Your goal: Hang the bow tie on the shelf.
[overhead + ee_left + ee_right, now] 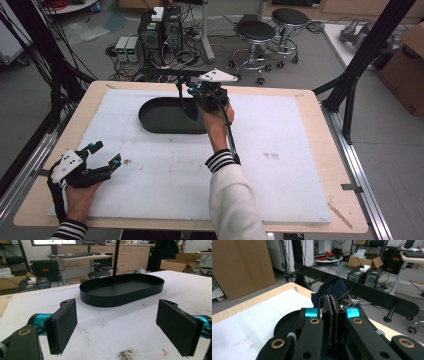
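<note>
Right gripper view: the right gripper (333, 305) has its two black padded jaws pressed together on a fold of a dark navy blue cloth (329, 288), which bunches up beyond the pad tips and hangs below them. In the high view the same gripper (191, 100) holds the cloth (190, 109) over the right end of a black oval metal tray (150, 117), which sits on the white foam board (280, 185) covering the wooden table (35, 200). Whether the lowest hanging corner touches the tray floor cannot be told.

Handling assessment: the cloth appears light, soft and limp. It will drape and swing, and offers no stiffness to push against. It is not fragile. A pinch on a gathered fold, as now, seems secure; a single thin edge could slip from the pads.

The left gripper (102, 159) rests near the board's front left corner, jaws standing wide apart with nothing between them, well apart from the tray (120, 298).
</note>
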A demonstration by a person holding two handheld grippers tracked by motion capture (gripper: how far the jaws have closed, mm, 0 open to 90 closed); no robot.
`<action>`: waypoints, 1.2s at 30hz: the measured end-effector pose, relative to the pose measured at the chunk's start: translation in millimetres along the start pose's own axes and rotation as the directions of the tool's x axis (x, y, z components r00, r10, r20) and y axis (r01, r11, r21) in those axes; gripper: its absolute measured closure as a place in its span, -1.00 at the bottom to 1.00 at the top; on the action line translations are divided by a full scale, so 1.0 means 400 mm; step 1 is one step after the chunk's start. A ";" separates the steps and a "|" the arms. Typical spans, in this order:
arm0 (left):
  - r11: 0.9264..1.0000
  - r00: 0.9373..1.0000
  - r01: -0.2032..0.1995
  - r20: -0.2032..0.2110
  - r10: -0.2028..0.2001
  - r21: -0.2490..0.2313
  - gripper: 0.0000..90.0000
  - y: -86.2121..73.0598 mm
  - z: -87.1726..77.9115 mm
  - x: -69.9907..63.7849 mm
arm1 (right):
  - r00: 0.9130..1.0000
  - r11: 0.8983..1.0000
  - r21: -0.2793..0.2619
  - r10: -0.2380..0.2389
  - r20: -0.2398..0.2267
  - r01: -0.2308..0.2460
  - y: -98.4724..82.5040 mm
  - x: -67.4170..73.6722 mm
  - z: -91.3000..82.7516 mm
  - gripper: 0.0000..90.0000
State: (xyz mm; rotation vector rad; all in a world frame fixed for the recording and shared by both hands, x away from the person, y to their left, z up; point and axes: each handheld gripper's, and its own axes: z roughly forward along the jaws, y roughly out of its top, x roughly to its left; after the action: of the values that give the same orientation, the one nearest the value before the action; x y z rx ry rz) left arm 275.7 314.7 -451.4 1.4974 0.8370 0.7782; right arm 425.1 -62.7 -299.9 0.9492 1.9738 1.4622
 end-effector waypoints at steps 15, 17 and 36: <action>1.000 1.000 0.008 0.000 -0.008 -0.002 -0.61 0.000 0.001 0.001 | 0.998 0.999 0.000 0.034 0.057 -0.034 -0.018 -0.019 0.043 0.97; 1.000 1.000 0.009 0.001 -0.009 -0.001 -0.61 0.000 0.000 0.001 | 0.998 0.999 0.004 0.033 0.062 -0.033 -0.017 -0.019 0.047 0.97; 1.000 1.000 0.010 0.003 -0.010 -0.003 -0.61 0.000 0.001 0.001 | 0.987 0.997 0.038 0.060 0.151 -0.066 -0.023 -0.030 0.091 0.97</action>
State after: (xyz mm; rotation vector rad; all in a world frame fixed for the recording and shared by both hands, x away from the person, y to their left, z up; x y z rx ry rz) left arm 276.1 314.8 -451.5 1.4904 0.8404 0.7699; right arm 457.3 -51.8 -319.7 1.1157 1.8889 1.3450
